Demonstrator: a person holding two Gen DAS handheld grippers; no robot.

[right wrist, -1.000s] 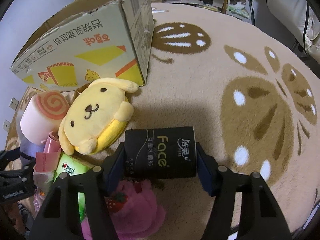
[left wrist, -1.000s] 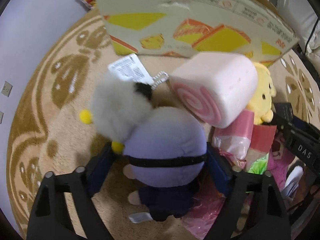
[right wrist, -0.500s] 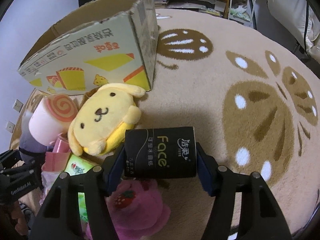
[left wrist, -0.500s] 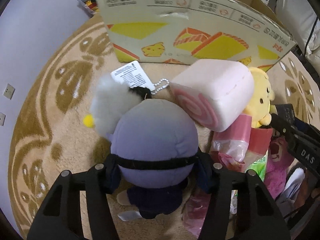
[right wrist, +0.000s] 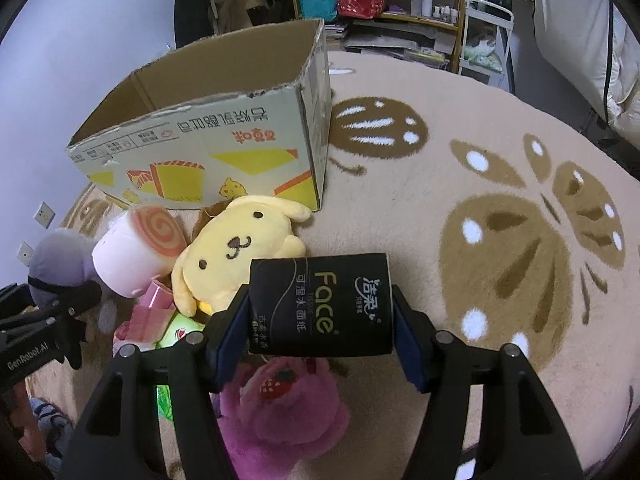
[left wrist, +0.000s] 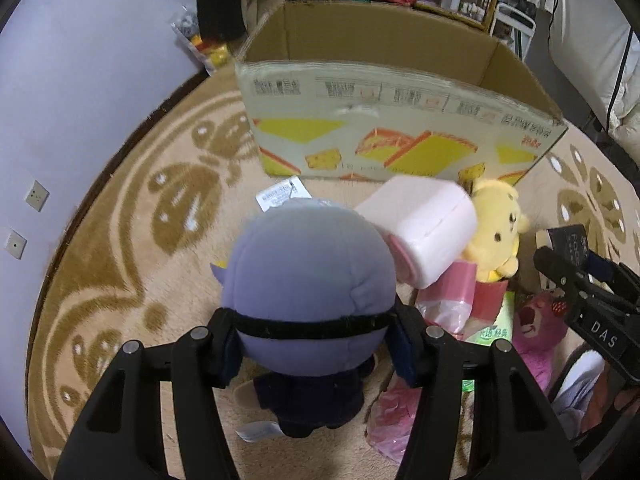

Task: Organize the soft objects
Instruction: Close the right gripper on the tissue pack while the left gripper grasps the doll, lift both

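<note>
The left gripper point(left wrist: 314, 344) is clenched on the purple plush doll point(left wrist: 310, 292), held above the rug point(left wrist: 120, 264) short of the open cardboard box point(left wrist: 392, 128). The right gripper point(right wrist: 322, 336) grasps the black tissue pack point(right wrist: 320, 304) over the pile of toys. Both loads should clear the box's near wall before the fingers point(left wrist: 230, 350) let go; the doll's dangling legs could snag the rim.
</note>
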